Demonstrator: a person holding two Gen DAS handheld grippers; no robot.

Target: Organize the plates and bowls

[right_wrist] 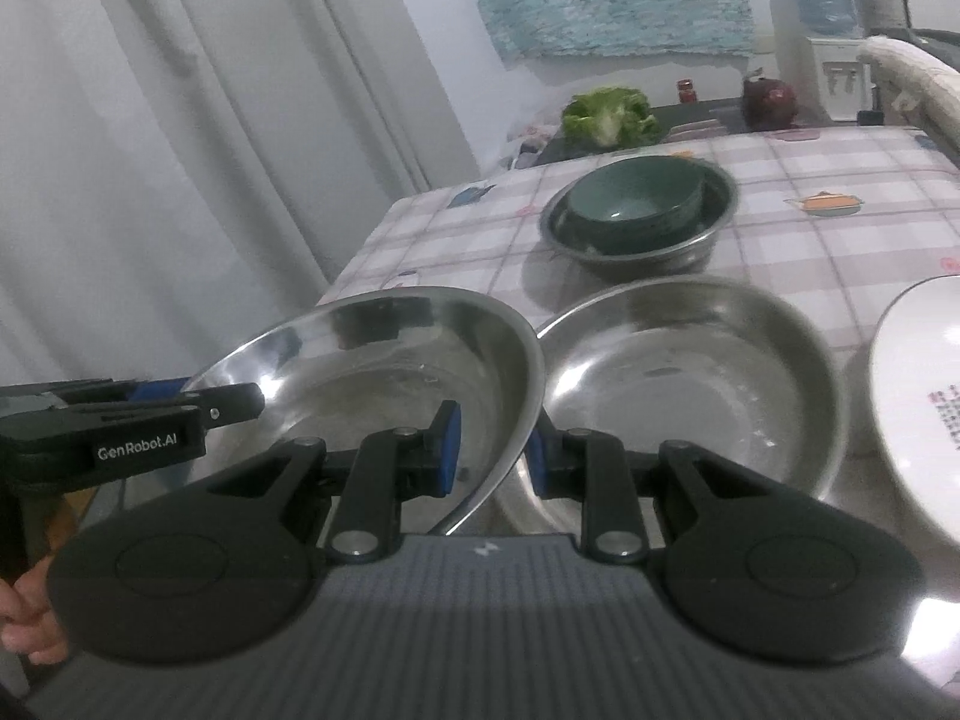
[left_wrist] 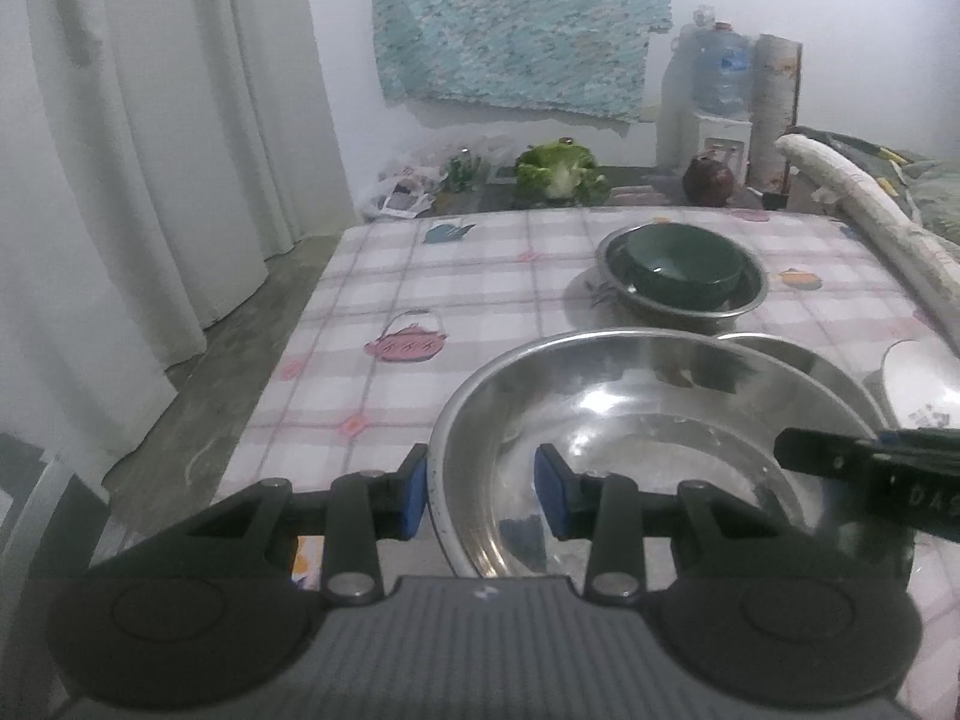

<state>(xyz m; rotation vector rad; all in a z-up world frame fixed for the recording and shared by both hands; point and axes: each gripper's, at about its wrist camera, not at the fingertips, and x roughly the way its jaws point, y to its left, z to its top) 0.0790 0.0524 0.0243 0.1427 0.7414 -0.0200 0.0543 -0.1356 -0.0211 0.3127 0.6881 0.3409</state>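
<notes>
A large steel bowl (left_wrist: 648, 456) sits at the near edge of the worktop (left_wrist: 384, 312), tilted in the right wrist view so that its right rim rises above the second steel bowl (right_wrist: 690, 384) just beside it. Both tongs straddle the rim of this tilted bowl. The left tongs (left_wrist: 483, 489) have one blue pad outside the left wall and the other inside the bowl; the pads stand apart with the rim between them, and I cannot tell whether they actually press on the metal. The right tongs (right_wrist: 492, 453) bracket the bowl's right rim in the same way, one pad inside and one outside, also with a visible gap, so their grip is equally unclear. Farther back on the worktop a dark green bowl (left_wrist: 681, 264) is nested in a smaller steel bowl (left_wrist: 744, 294), which rests on a pale plate (left_wrist: 585, 294). At the right edge lies a white dish (right_wrist: 918, 396) with dark printed marks. The worktop wears a pink-and-white checked cloth with teapot pictures. Beyond it are a head of green lettuce (left_wrist: 558, 171), a dark round pot (left_wrist: 708, 180), a water dispenser (left_wrist: 717, 90), white curtains (left_wrist: 150, 138) on the left and a blue patterned cloth (left_wrist: 516, 24) on the wall.
</notes>
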